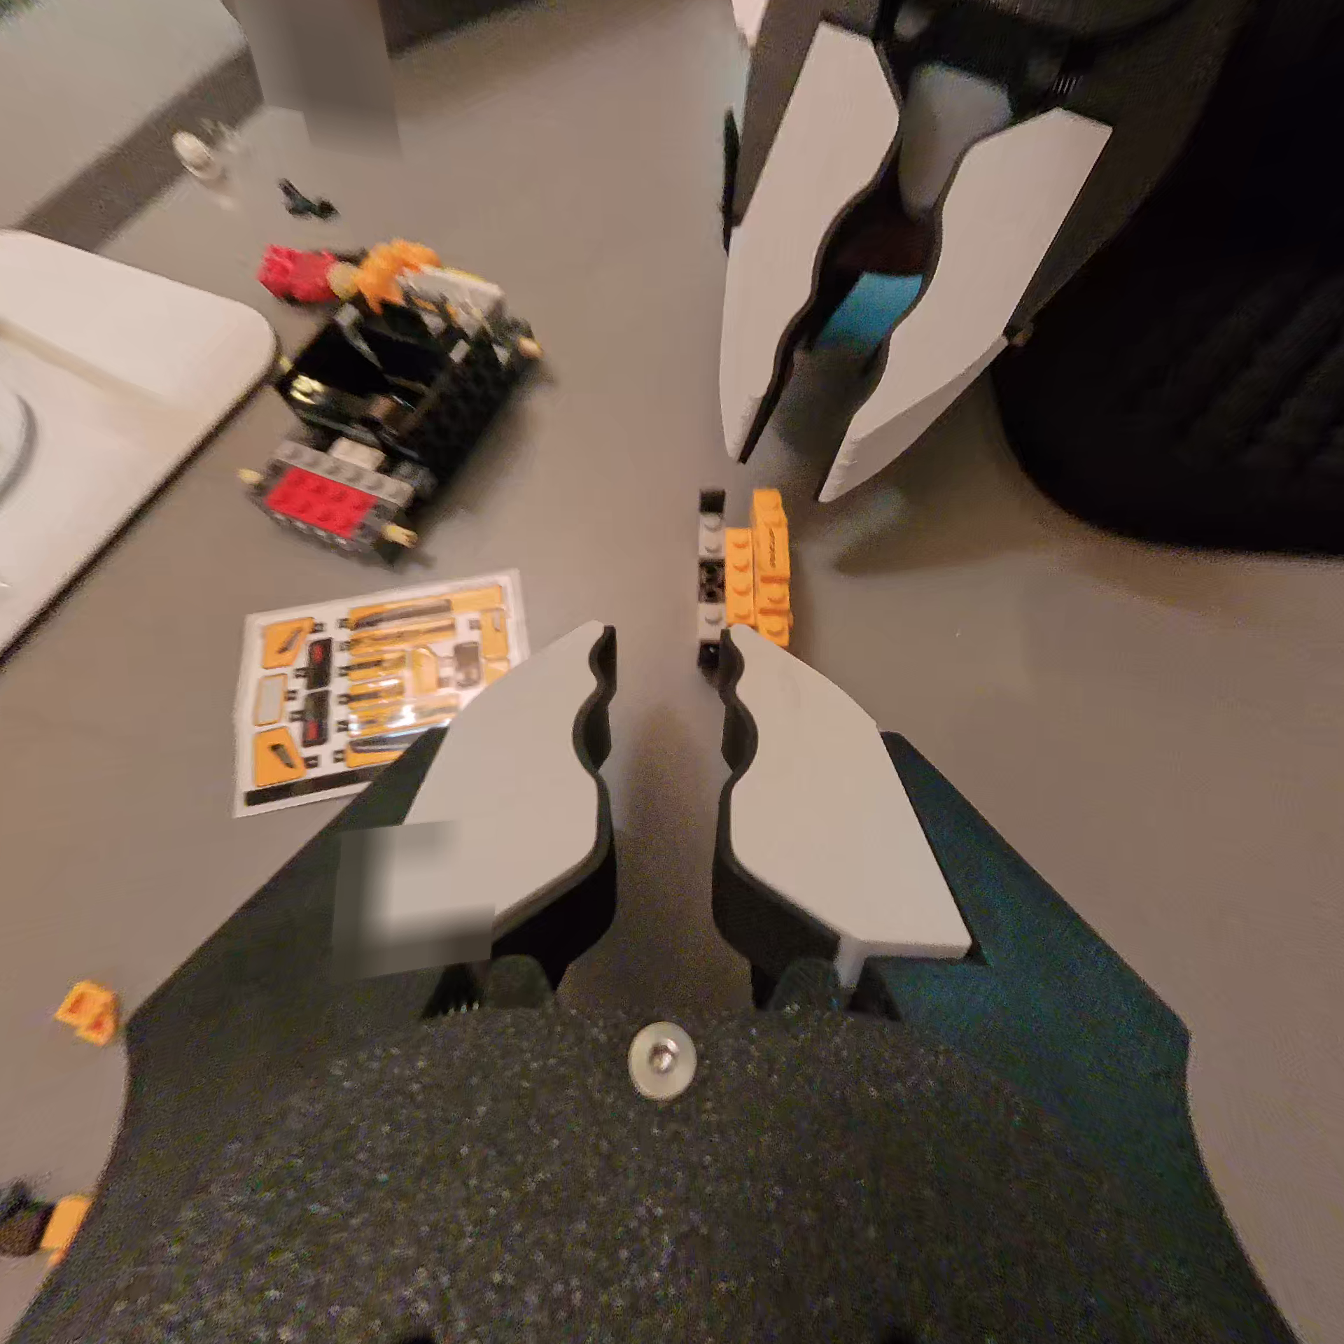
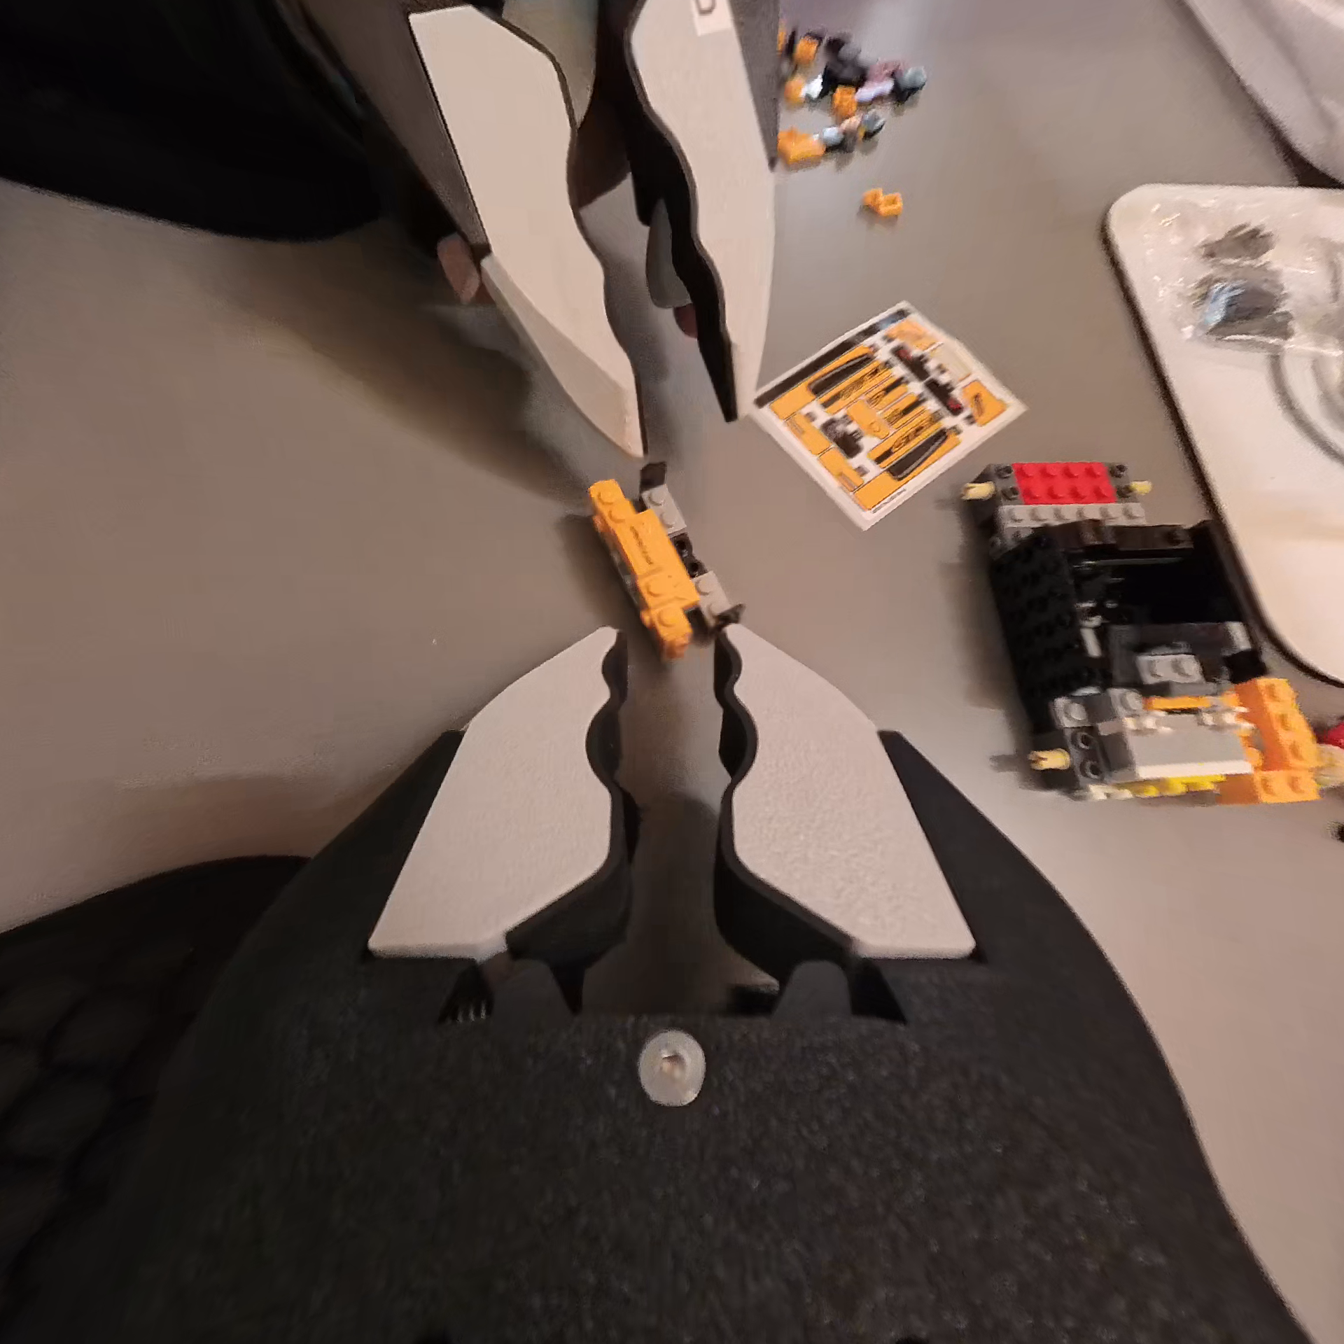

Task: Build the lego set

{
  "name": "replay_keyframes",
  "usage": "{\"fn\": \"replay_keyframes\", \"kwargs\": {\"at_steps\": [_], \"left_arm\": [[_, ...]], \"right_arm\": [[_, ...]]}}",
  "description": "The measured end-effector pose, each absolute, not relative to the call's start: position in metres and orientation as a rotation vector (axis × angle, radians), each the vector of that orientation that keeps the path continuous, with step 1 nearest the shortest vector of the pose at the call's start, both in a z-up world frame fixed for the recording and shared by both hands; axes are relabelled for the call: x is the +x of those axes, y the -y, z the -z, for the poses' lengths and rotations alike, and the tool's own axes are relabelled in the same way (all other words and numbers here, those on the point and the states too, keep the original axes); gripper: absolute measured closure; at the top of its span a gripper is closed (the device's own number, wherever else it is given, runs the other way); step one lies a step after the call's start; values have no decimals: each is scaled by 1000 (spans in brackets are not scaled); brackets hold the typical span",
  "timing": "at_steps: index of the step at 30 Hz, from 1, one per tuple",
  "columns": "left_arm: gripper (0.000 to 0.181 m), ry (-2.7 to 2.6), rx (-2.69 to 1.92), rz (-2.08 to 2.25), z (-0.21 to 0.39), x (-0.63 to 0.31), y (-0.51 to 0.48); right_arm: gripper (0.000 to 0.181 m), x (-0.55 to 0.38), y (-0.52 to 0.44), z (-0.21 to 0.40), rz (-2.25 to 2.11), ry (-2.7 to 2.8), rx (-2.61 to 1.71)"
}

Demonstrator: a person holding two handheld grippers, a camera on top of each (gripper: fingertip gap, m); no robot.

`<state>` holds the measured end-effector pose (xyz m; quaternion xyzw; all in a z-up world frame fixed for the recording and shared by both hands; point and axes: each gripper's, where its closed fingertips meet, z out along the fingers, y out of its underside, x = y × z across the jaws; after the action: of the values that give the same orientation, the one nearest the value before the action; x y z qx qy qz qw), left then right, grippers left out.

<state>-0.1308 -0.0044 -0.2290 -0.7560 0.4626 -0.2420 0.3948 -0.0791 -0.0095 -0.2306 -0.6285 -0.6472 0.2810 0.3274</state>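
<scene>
A small orange, grey and black brick assembly (image 1: 749, 574) lies on the grey table between the two grippers; it also shows in the right wrist view (image 2: 654, 567). My left gripper (image 1: 669, 640) is open and empty, its right fingertip right at the near end of the assembly. My right gripper (image 2: 669, 644) is open and empty, just short of the assembly's other end; it also shows in the left wrist view (image 1: 785, 473). The black car chassis (image 1: 385, 407) with a red plate lies to the left; it also shows in the right wrist view (image 2: 1120, 625).
A sticker sheet (image 1: 378, 684) lies flat near the chassis, also in the right wrist view (image 2: 891, 414). A white tray (image 1: 109, 407) holds bagged parts (image 2: 1236, 291). Loose orange and grey bricks (image 2: 836, 94) lie scattered. A dark bulky object (image 1: 1200, 327) stands beside the table. The gap from one gripper's tips to the other's is roughly 6 cm.
</scene>
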Motion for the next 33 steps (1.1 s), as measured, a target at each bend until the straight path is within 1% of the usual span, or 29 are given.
{"fn": "replay_keyframes", "kwargs": {"at_steps": [2,4,9,11,12,15,24,26,29,33], "left_arm": [[155,-1092,-1872,660,214,-135,-2],[159,-997,-1803,678,194,-141,-10],[181,-780,-1565,655,139,-157,-22],[181,-710,-1499,600,120,-166,-28],[181,-679,-1472,572,110,-170,-32],[181,-618,-1405,521,81,-177,-42],[181,-430,-1303,384,-1,-198,-113],[181,-380,-1297,341,-17,-205,-138],[178,-327,-1324,214,-25,-219,-175],[169,-367,-1409,105,4,-233,-203]], "right_arm": [[159,-76,-2,215,-770,1597,-1623],[158,-74,-23,189,-784,1400,-1583],[157,-47,-73,117,-668,896,-1407],[156,-41,-81,97,-590,816,-1365],[159,-41,-85,90,-550,802,-1361],[180,-47,-99,66,-487,749,-1359],[181,-78,-171,-16,-417,560,-1327],[181,-80,-187,-30,-399,507,-1311],[176,-78,-211,-41,-427,406,-1306],[158,-77,-234,-24,-412,426,-1349]]}}
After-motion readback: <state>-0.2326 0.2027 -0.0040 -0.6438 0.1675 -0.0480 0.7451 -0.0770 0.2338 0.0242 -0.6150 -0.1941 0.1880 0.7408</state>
